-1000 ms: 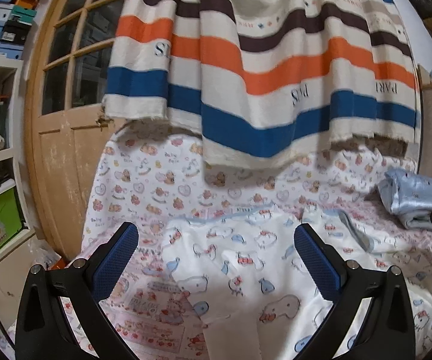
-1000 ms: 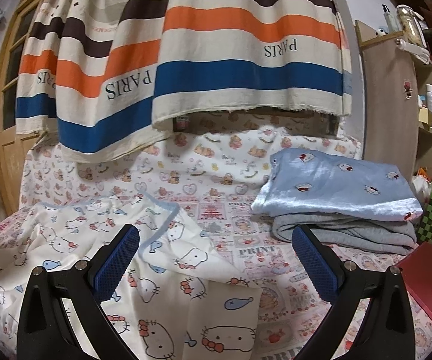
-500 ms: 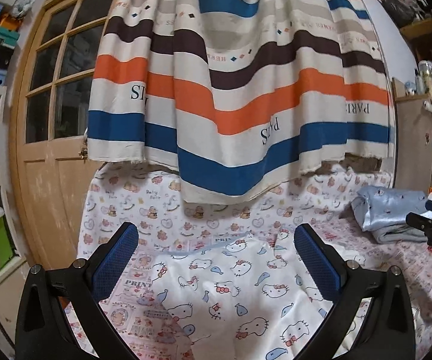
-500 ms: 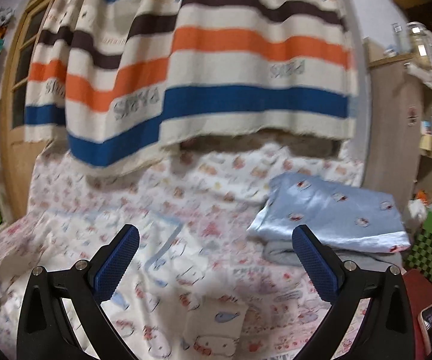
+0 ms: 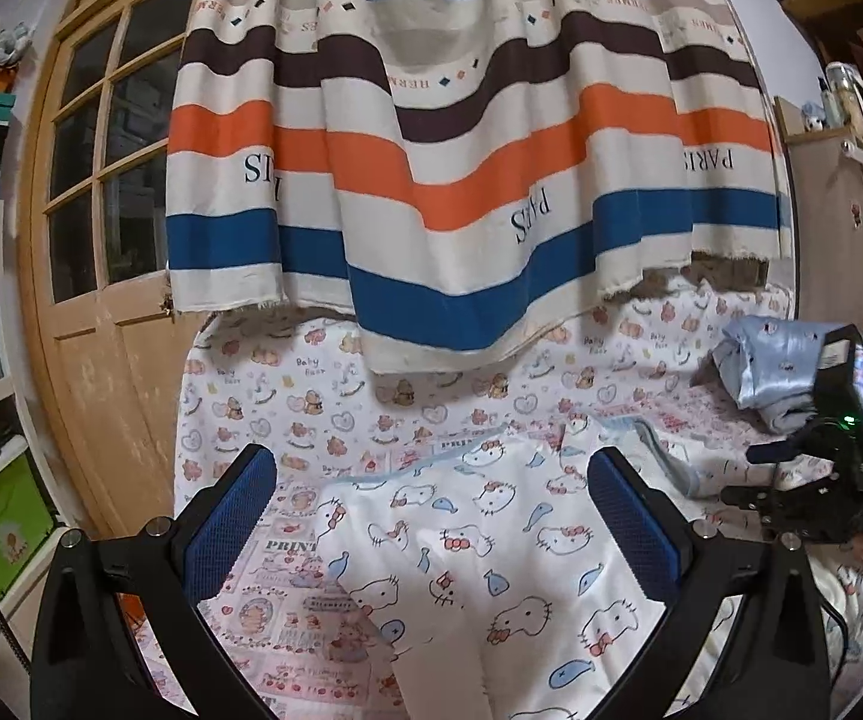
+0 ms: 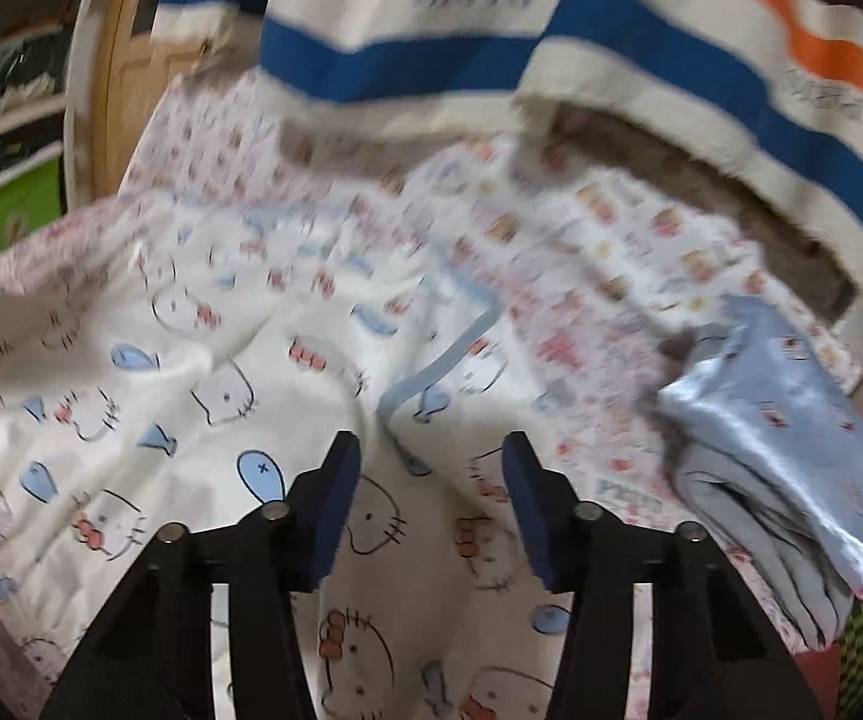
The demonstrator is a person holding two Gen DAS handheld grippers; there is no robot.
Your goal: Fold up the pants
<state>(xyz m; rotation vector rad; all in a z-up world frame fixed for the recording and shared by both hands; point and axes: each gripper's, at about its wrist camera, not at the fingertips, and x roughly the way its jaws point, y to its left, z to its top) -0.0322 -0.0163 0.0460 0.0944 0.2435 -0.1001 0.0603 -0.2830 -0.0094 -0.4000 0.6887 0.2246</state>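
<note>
White pants (image 5: 491, 540) printed with cat faces and blue fish lie spread on the patterned bed sheet (image 5: 287, 372). My left gripper (image 5: 431, 516) hovers over them, open and empty, its blue pads wide apart. The right wrist view is blurred. In it my right gripper (image 6: 431, 480) tilts down over the pants (image 6: 221, 396), just short of their light blue trimmed edge (image 6: 443, 354). Its jaws are closing, with cloth lying below the gap and the pads not pressing on it. The left wrist view shows the right gripper (image 5: 749, 474) at the right, held by a hand.
A folded light blue satin garment (image 6: 779, 420) on a grey one lies at the right of the bed. A striped cloth (image 5: 461, 180) hangs over the bed's far side. A wooden door (image 5: 101, 240) and shelves stand to the left.
My right gripper has swung down and rolled toward the pants, and its jaws have narrowed. It has come further into the left wrist view. The left gripper has risen slightly and stays open.
</note>
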